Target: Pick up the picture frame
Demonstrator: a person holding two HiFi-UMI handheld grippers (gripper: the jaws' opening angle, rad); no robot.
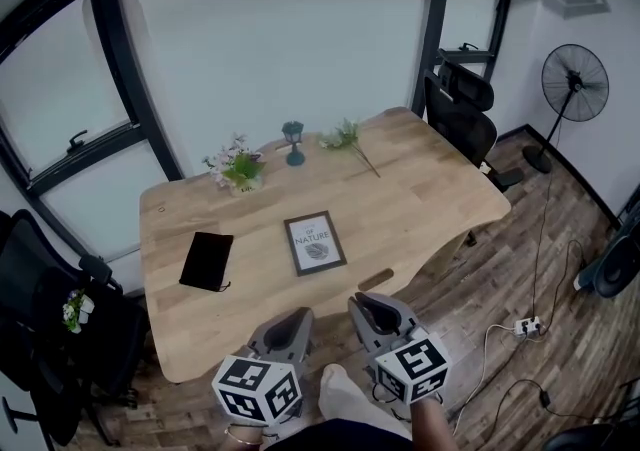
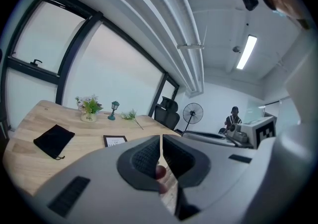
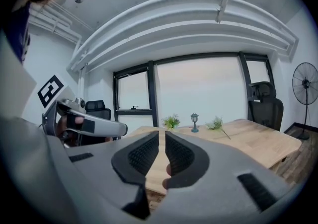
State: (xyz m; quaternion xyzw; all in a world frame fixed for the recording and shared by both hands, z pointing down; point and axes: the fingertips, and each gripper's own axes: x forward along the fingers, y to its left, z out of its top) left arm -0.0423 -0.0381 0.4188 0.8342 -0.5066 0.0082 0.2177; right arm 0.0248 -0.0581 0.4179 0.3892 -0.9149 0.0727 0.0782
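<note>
Left hand-held gripper and right hand-held gripper, both pressed together, empty; I hold them short of the picture frame on the tabletop.

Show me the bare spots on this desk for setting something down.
Widest bare wood: right of the picture frame, below the green sprig, out to the desk edge. Narrow strip between frame and black pouch. Crowded: back edge, potted flowers, lantern figurine.

On the table I count one picture frame, one black pouch, one lamp, one potted plant, one sprig.
</note>
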